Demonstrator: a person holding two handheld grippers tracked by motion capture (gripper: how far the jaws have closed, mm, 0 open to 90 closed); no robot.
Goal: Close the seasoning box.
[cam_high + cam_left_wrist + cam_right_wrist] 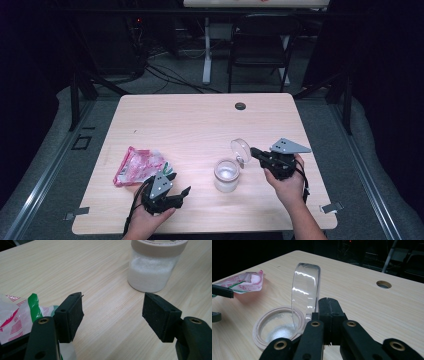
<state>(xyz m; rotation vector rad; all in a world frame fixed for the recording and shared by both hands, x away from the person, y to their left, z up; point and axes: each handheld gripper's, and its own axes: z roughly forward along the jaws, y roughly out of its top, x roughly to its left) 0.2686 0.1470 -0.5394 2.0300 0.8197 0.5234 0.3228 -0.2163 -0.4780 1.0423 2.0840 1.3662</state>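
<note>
Right gripper (256, 153) — jaws clamped on the hinged clear plastic lid (305, 293), held upright above the round clear jar of white granules (226, 175) on the wooden surface (200, 120). Left gripper (112, 312) — jaws apart, empty, beside the red-and-white plastic packet (137, 165).

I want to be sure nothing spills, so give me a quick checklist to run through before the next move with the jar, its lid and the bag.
1. Right hand-held gripper clamped on the lid's tab: ok, its jaws are shut, and the clear lid stands on edge beside them.
2. Jar upright on the table: ok.
3. Jar mouth uncovered: ok, the rim is open with white grains inside.
4. Left hand-held gripper free: ok, jaws apart, nothing between them.
5. Bag within reach of the left hand-held gripper: ok, it lies just beside it.
6. Bag already opened: cannot tell.
</note>
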